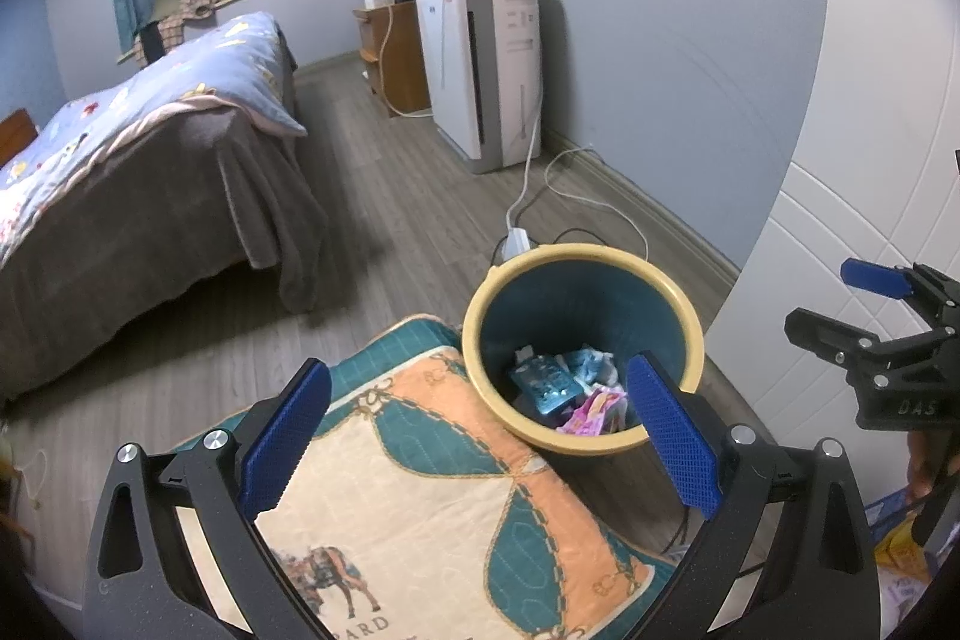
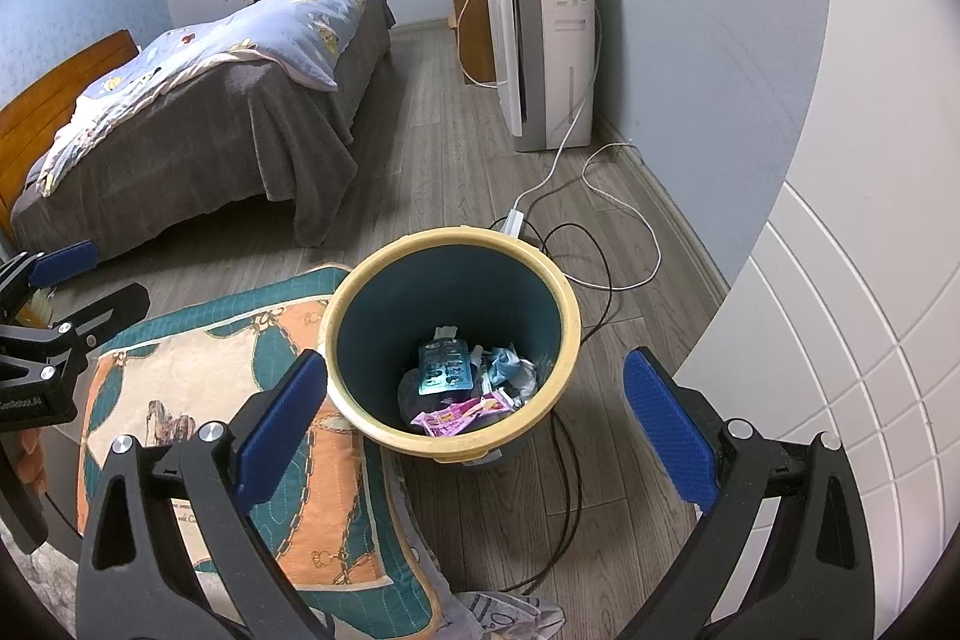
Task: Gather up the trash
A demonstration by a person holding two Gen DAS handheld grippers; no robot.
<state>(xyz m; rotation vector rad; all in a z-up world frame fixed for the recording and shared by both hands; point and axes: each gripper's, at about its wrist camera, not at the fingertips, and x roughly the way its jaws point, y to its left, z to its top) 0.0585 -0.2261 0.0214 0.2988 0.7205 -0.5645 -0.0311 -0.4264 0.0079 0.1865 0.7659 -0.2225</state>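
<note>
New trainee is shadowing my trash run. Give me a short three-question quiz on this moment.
1. True or false: the left claw is open and holds nothing.
2. Which lies in the bin? A) pink wrapper B) glass bottle C) shoe
3. What is spread on the floor just beside the bin, on the bed's side?

Key:
1. True.
2. A, the pink wrapper.
3. A patterned mat, teal and orange.

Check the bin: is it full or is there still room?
Still room. The bin stands upright with wrappers only at the bottom; its blue inner wall shows bare well above them in both views.
</note>
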